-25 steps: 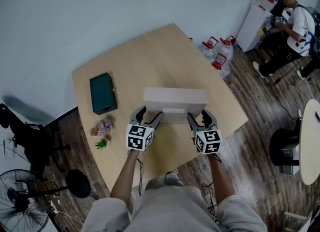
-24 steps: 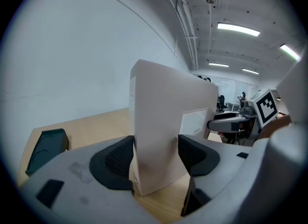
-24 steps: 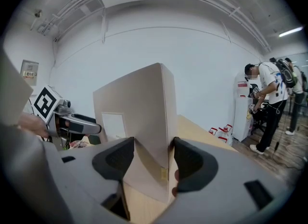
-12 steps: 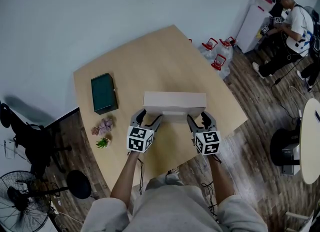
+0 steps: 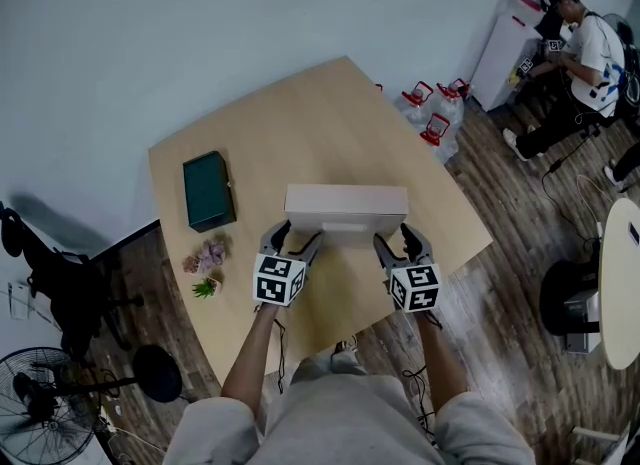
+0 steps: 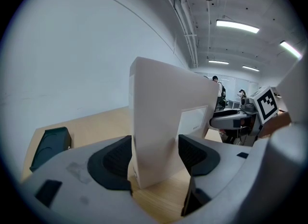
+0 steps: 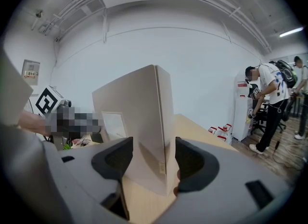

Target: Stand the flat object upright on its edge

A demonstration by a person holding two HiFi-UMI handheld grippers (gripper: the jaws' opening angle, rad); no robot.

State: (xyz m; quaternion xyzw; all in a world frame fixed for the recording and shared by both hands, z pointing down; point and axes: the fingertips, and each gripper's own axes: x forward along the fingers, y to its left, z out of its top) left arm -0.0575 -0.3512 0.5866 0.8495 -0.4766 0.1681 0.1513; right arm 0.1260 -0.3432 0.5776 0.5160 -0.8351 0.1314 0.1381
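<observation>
Clutter at the far left, a green case (image 5: 208, 189) and small potted plants (image 5: 205, 263), lies well apart from the work and plays no part.

My left gripper (image 5: 297, 244) is closed on the left end of the flat box (image 5: 346, 208). In the left gripper view the jaws stand only as far apart as the box is thick, and both dark pads (image 6: 111, 159) press its two broad faces. The box sits mid-table (image 5: 300, 123), toward the near edge, with its long lower edge down on the wood and its narrow top face turned up to the head camera.

Change noted: over the last second the pale band the box presents from above has narrowed slightly and its far edge has drawn in toward the grippers, while both grippers have hardly shifted. I read this as the last of the tilt being taken out, so the box is now at or very near vertical.

My right gripper (image 5: 392, 242) is likewise clamped on the right end, with the panel (image 7: 137, 122) between its pads in the right gripper view.

Judgement: the lift is essentially complete. What remains is to confirm the box balances on its edge, then open both grippers evenly. An uneven release could topple it.

Water bottles (image 5: 435, 113) and a standing person (image 5: 585, 53) at far right are clear of the table.
</observation>
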